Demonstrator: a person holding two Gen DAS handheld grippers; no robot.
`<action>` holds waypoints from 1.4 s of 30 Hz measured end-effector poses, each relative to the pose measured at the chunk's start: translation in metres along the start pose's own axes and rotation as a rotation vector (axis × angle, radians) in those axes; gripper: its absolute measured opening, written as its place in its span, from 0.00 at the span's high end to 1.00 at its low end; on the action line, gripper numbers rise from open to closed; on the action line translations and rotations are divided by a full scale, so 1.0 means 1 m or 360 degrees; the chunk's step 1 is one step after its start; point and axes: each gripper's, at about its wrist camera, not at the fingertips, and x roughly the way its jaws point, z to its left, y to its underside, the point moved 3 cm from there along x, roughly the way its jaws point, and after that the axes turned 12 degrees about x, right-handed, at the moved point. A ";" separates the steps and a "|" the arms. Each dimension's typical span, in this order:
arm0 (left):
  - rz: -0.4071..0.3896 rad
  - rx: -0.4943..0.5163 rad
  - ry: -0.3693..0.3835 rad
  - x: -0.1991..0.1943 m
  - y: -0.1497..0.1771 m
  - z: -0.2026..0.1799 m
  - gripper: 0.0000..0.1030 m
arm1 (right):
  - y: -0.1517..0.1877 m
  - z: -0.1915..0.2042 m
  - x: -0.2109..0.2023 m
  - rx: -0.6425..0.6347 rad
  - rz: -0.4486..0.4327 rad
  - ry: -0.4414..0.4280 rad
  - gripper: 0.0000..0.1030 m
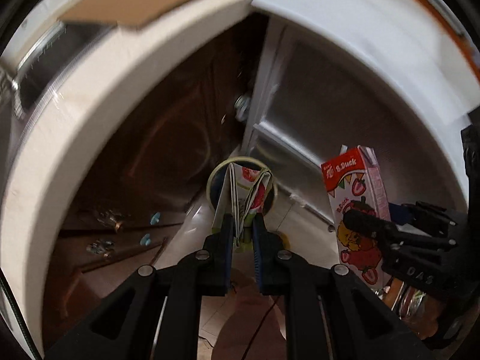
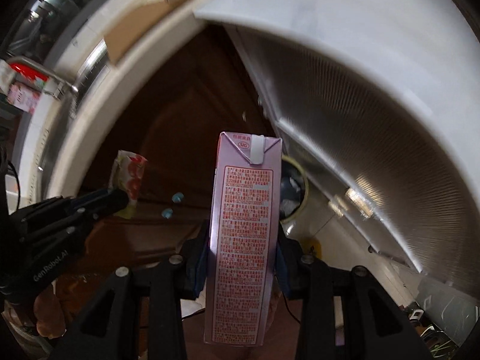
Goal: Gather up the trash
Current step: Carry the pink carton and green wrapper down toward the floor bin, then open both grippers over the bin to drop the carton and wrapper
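My left gripper [image 1: 242, 228] is shut on a flattened strawberry-print carton [image 1: 240, 195], held in the air. It also shows at the left of the right wrist view [image 2: 129, 177]. My right gripper [image 2: 241, 258] is shut on a tall pink B.Duck strawberry milk carton [image 2: 243, 234], upright between the fingers. The same carton shows at the right of the left wrist view [image 1: 357, 210]. Below and beyond both cartons stands a round bin with a yellow-green rim [image 1: 213, 177], also in the right wrist view [image 2: 295, 186].
A cream countertop edge [image 1: 75, 120] curves at the left, with brown cardboard [image 1: 144, 0] on top. A white appliance with a ridged metal side [image 2: 360, 138] stands at the right. Dark wooden cabinet doors [image 2: 186, 114] lie beyond. A sink tap [image 2: 45, 75] is at far left.
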 end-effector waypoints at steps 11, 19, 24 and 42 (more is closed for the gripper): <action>0.0096 -0.0141 -0.0047 0.168 -0.003 0.005 0.89 | -0.032 -0.039 0.174 -0.0060 0.0125 0.0112 0.63; 0.0168 -0.0187 -0.0095 0.294 0.002 0.022 0.70 | -0.047 -0.061 0.294 -0.0055 0.0174 0.0132 0.63; 0.0220 -0.0171 -0.0127 0.344 0.008 0.029 0.60 | -0.045 -0.065 0.343 -0.0084 0.0214 0.0153 0.59; 0.0235 -0.0134 -0.0155 0.329 0.006 0.032 0.44 | -0.047 -0.068 0.317 0.0009 0.0144 0.0129 0.48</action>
